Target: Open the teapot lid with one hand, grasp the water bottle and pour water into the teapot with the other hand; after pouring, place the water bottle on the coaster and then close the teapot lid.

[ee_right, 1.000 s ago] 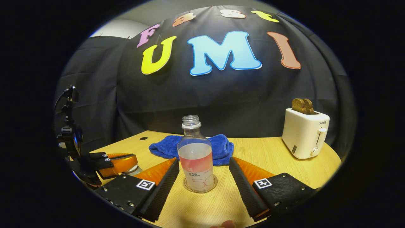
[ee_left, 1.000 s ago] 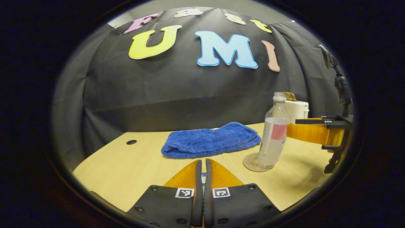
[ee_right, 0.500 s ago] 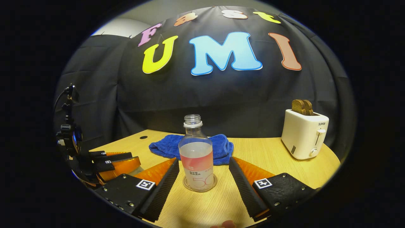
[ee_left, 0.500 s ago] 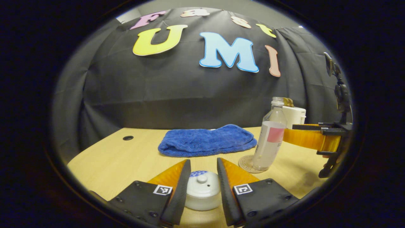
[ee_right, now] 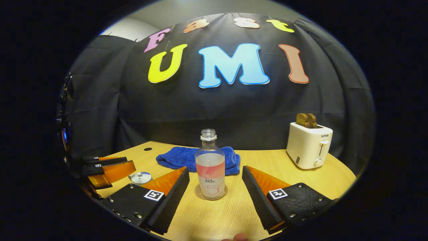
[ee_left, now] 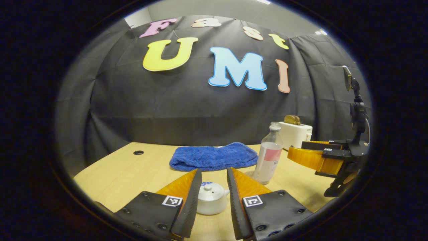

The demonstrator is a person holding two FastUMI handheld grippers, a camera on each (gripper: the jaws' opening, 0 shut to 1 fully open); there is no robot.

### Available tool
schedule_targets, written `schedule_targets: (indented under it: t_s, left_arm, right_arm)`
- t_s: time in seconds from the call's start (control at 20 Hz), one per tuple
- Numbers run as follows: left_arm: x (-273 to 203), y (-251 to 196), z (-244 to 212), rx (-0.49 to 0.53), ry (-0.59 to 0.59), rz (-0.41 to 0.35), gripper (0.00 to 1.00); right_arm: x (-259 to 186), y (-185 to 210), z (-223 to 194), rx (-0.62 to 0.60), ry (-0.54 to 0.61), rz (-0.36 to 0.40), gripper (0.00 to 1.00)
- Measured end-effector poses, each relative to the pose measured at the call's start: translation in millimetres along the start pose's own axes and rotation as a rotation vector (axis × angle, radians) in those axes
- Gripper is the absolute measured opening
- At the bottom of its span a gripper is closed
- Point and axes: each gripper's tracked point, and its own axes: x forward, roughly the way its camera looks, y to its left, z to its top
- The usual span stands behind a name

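A small white teapot (ee_left: 210, 202) with its lid (ee_left: 208, 193) on stands on the wooden table (ee_left: 133, 170), just ahead of my open left gripper (ee_left: 214, 171), whose fingers do not touch it. A clear water bottle (ee_right: 210, 167), uncapped and partly filled, stands upright on a round coaster (ee_right: 211, 194). My right gripper (ee_right: 215, 169) is open, with its fingers on either side of the bottle and apart from it. The teapot (ee_right: 140, 177) also shows in the right gripper view, beside the left gripper (ee_right: 112, 167). The bottle (ee_left: 267, 157) and the right gripper (ee_left: 311, 155) appear in the left gripper view.
A folded blue towel (ee_right: 197, 160) lies behind the bottle, near the back wall. A white toaster (ee_right: 309, 145) with bread in its slots stands at the back right. A cable hole (ee_right: 147, 149) sits at the table's back left.
My left gripper went from shut to open and drew back, so the lidded teapot now stands farther ahead. The right gripper backed slightly away from the bottle.
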Motion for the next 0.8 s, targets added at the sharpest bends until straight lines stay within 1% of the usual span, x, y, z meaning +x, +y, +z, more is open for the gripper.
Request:
schedule_targets:
  t_s: [0.2, 0.45, 0.6, 0.8]
  left_arm:
    - [-36, -10, 11, -0.037, -0.022, -0.021, 0.48]
    - [-77, -18, 16, -0.024, -0.045, -0.016, 0.48]
    - [-95, -22, 14, -0.023, -0.055, -0.007, 0.48]
    - [-110, -29, 11, -0.023, -0.064, -0.003, 0.48]
  right_arm:
    - [-28, 16, 8, -0.013, -0.038, -0.014, 0.98]
    - [-68, 34, 18, -0.011, -0.092, -0.027, 0.98]
    - [-88, 40, 21, -0.008, -0.122, -0.033, 0.98]
    - [-103, 39, 19, 0.010, -0.143, -0.041, 0.98]
